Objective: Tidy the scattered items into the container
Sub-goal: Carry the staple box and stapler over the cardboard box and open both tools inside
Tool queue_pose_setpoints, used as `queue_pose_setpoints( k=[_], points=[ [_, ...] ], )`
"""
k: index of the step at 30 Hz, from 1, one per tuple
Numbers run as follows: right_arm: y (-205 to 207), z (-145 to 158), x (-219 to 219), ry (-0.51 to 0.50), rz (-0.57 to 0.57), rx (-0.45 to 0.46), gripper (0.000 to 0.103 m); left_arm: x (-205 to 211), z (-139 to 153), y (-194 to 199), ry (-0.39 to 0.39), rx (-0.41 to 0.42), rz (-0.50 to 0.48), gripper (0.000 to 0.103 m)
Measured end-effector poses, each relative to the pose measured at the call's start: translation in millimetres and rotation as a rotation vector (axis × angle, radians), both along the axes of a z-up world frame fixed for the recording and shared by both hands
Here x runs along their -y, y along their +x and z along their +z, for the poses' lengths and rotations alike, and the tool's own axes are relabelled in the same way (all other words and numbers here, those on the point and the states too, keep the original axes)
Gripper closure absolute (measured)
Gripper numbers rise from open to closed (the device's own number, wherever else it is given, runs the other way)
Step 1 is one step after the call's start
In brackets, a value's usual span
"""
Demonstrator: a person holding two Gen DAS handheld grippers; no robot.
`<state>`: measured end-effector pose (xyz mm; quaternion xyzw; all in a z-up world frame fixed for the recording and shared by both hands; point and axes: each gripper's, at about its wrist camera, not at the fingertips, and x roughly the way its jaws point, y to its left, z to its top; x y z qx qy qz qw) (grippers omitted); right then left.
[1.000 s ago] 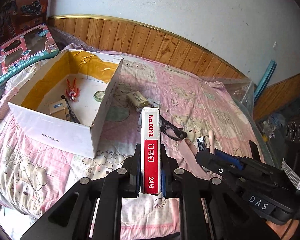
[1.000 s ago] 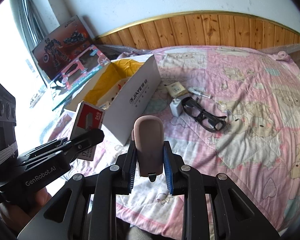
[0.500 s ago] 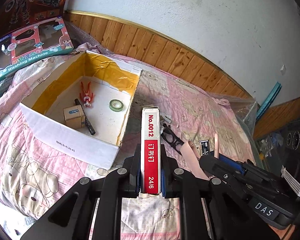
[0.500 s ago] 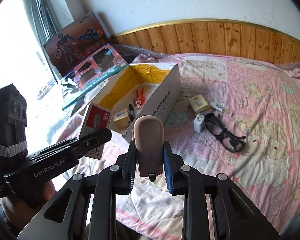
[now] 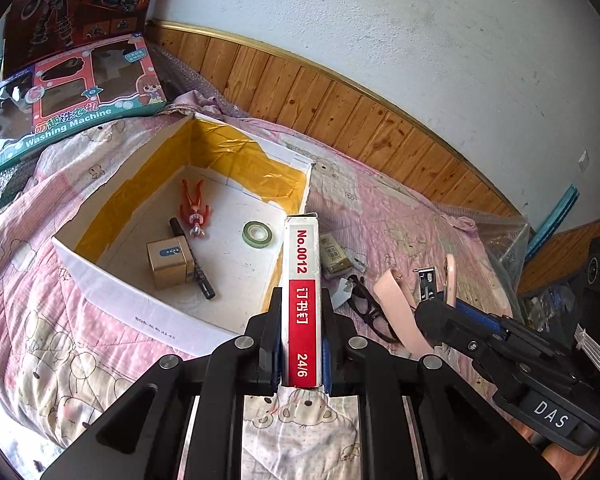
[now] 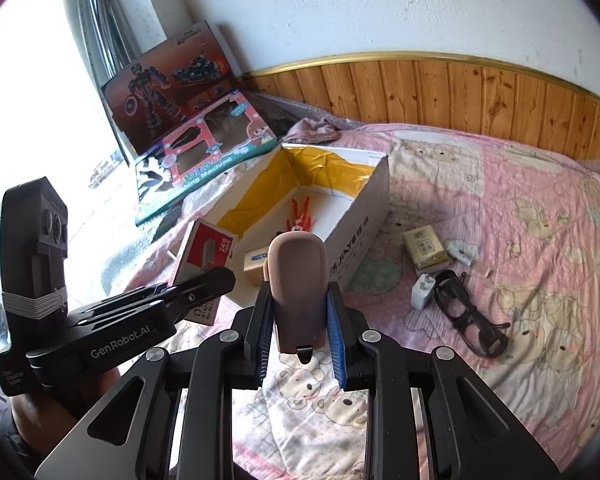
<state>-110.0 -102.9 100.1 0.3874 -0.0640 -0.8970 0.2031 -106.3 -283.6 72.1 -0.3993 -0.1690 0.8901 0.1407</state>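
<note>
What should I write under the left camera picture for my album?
Left tool holding a red staple box above the open cardboard box on the pink bed.

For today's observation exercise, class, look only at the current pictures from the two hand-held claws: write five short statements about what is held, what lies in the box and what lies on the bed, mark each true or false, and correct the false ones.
1. The left claw grips a red and white staple box. True.
2. The right claw is open and holds nothing. False: it is shut on a pinkish-brown rounded case.
3. The white cardboard box with yellow tape inside holds a green roll of tape. True.
4. The black-framed glasses lie inside that box. False: they lie on the pink quilt, outside it.
5. The red toy figure lies on the quilt. False: it lies in the box.
</note>
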Motion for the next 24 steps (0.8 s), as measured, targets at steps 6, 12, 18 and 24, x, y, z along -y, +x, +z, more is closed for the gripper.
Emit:
queue_pose_setpoints(
  k=[6,12,18,24],
  points=[
    [-23,7,11,0.010,0.036,-0.011,0.077,6,2,-20,-0.017,0.015,0.018,0.088],
    [-51,13,21,0.020,0.067,-0.019,0.077,9,3,-43,-0.020,0.038,0.034,0.088],
    [-84,12,23,0.028,0.081,-0.017,0.077,11,0,-66,-0.034,0.063,0.047,0.088],
    [-120,3,26,0.033,0.095,0.006,0.077,8,-9,-91,-0.043,0.107,0.054,0.088]
  ],
)
